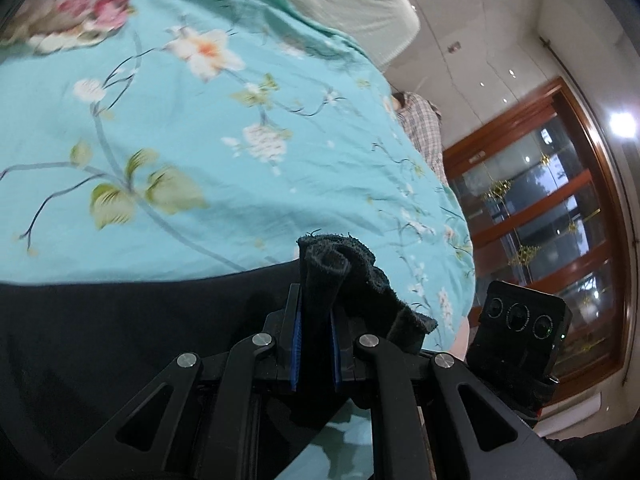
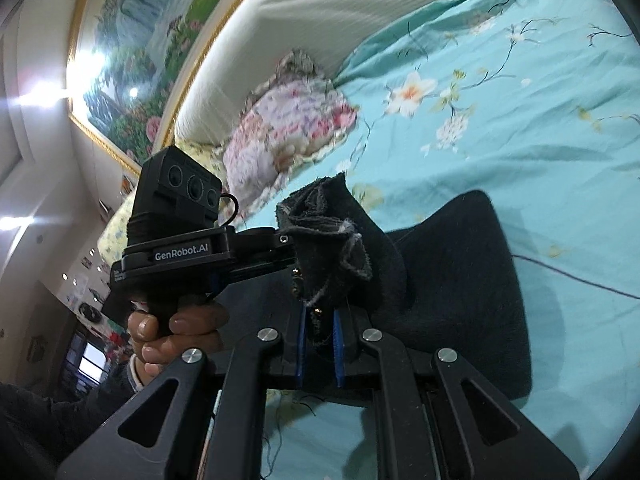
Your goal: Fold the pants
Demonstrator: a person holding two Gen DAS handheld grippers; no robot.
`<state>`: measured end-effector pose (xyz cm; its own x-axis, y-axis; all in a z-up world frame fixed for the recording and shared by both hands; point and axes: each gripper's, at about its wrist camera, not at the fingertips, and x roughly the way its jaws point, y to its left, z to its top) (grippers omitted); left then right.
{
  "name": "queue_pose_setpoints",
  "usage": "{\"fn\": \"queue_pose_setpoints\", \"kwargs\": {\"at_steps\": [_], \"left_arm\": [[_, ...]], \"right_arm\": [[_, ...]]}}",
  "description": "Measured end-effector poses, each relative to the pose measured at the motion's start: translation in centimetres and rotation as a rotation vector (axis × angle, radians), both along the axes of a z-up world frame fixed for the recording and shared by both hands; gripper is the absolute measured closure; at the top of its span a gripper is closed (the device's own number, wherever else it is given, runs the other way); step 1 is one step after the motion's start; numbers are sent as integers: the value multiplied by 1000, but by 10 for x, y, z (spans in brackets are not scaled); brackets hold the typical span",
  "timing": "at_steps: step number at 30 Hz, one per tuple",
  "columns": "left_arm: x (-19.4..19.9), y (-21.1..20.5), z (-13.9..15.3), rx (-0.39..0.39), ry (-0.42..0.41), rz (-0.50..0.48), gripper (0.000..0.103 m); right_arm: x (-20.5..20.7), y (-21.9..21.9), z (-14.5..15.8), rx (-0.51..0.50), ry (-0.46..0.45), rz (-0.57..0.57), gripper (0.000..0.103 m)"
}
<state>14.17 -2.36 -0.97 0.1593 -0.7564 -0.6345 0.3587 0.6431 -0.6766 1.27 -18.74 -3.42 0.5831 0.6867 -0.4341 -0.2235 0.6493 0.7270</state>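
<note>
The black pants point(image 1: 120, 320) lie on a turquoise flowered bedsheet point(image 1: 200, 160). My left gripper point(image 1: 315, 312) is shut on a bunched frayed hem of the pants, held above the bed. My right gripper point(image 2: 320, 320) is shut on another bunched frayed edge of the pants point(image 2: 460, 280), which drape down onto the sheet point(image 2: 520, 120). The left gripper's body point(image 2: 180, 240) shows in the right wrist view, held in a hand just left of the right gripper. The right gripper's camera block point(image 1: 520, 328) shows in the left wrist view, close on the right.
A flowered pillow point(image 2: 288, 120) and a white headboard point(image 2: 320, 12) are at the bed's head. A framed painting point(image 2: 152, 40) hangs above. A checked garment point(image 1: 424, 128) lies at the bed's edge. A wooden glass-door cabinet point(image 1: 540, 200) stands beyond.
</note>
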Motion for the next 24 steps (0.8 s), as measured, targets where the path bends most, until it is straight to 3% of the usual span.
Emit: {"fn": "queue_pose_setpoints", "kwargs": {"at_steps": [13, 18, 24], "left_arm": [[-11, 37, -31, 59, 69, 119, 93], [-23, 56, -29, 84, 78, 174, 93], [-37, 81, -20, 88, 68, 252, 90]], "right_arm": [[9, 36, -15, -152, 56, 75, 84], [10, 43, -17, -151, 63, 104, 64], [5, 56, -11, -162, 49, 139, 54]]}}
